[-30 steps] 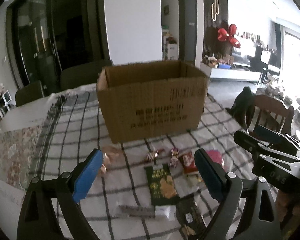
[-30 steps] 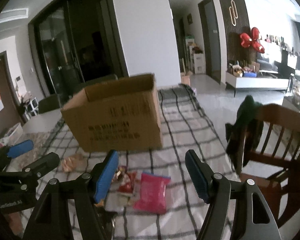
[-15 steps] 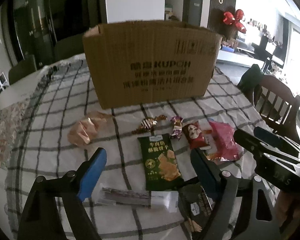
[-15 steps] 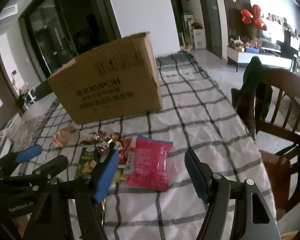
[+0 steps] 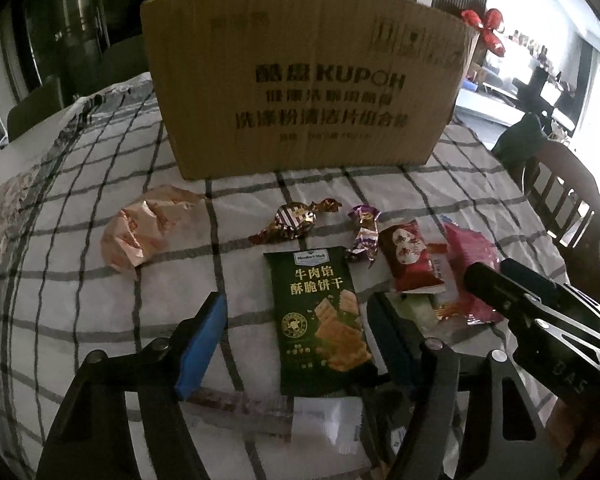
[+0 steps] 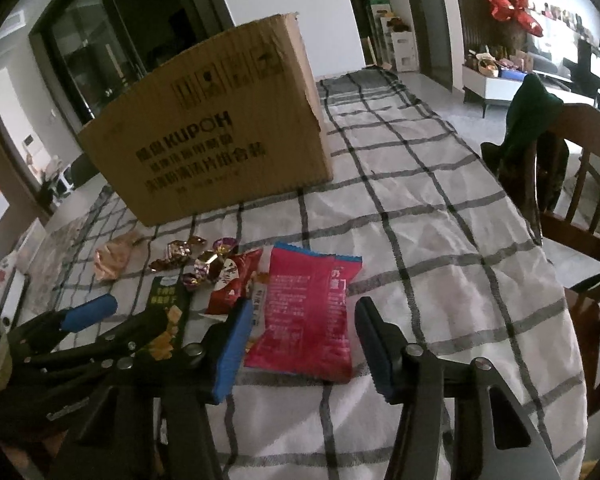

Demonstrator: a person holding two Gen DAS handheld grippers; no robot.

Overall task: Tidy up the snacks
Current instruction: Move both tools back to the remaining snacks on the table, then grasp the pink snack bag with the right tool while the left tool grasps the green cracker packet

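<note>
Behind loose snacks, cardboard box (image 5: 304,92) (contents hidden); both grippers' fingers (image 6: 232,344) closing, unclamped.

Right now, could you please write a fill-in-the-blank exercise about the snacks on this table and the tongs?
1. The brown cardboard box stands on a ____ tablecloth.
2. Between the left tongs lies a dark ____ cracker packet.
3. Between the right tongs lies a ____ snack bag.
4. The orange crumpled wrapper lies ____ the box.

Missing words: checked; green; pink; outside
</note>
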